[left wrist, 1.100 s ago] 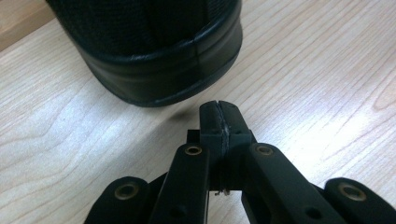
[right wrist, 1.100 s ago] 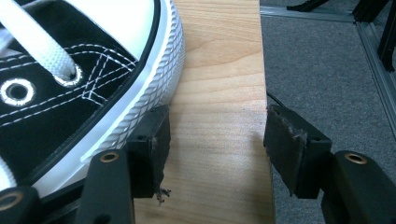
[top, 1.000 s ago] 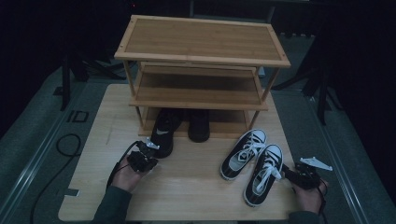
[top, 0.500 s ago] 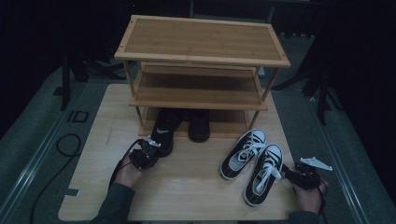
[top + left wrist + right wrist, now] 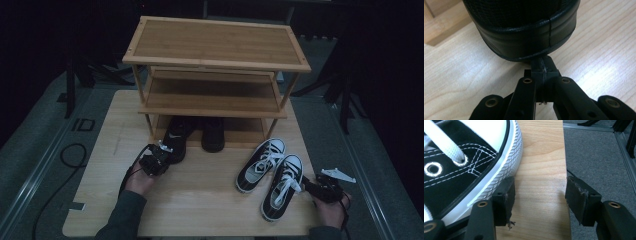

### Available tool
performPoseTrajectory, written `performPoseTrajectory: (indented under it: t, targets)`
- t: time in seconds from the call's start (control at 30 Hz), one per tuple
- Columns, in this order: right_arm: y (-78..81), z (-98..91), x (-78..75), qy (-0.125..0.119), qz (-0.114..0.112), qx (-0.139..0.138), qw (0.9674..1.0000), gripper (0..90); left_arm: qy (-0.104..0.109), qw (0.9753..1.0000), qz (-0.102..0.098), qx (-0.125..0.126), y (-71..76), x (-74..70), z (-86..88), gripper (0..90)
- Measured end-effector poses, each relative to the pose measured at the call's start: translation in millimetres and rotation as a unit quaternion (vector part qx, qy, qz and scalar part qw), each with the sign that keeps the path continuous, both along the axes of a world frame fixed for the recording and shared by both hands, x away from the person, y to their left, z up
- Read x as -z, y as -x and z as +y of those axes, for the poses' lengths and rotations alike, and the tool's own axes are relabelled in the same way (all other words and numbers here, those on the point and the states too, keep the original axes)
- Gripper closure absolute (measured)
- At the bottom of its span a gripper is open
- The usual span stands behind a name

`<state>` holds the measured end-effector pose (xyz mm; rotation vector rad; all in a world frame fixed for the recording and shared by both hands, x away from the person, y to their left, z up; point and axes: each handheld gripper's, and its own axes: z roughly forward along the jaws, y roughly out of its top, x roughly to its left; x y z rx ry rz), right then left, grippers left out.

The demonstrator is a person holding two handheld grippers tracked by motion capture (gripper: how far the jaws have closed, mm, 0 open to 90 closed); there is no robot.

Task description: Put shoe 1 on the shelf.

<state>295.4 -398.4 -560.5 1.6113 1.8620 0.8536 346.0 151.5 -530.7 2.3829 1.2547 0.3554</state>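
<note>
On a pale wood table (image 5: 210,190) in a dark room, left fingers (image 5: 543,71) pressed together, right fingers (image 5: 506,195) spread.

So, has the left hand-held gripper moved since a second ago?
Yes, slightly. The left hand-held gripper has crept forward toward the shoe rack, its shut jaws now against the heel of the black shoe.

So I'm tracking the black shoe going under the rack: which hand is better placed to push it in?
Left: its shut tongs touch the black shoe; the right tongs stand open beside a sneaker.
</note>
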Motion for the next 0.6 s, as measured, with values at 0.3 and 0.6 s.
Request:
performPoseTrajectory:
  t: [0.3, 0.6]
  targets:
    - [0.0, -0.1, 0.0, 0.000, 0.000, 0.000, 1.0000, 40.7, -0.001, 1.0000, -0.003, 0.004, -10.1, -4.4, -7.4, 90.0]
    - [0.0, 0.0, 0.0, 0.000, 0.000, 0.000, 1.0000, 40.6, 0.006, 1.0000, -0.007, 0.003, -15.7, -8.3, -13.7, 90.0]
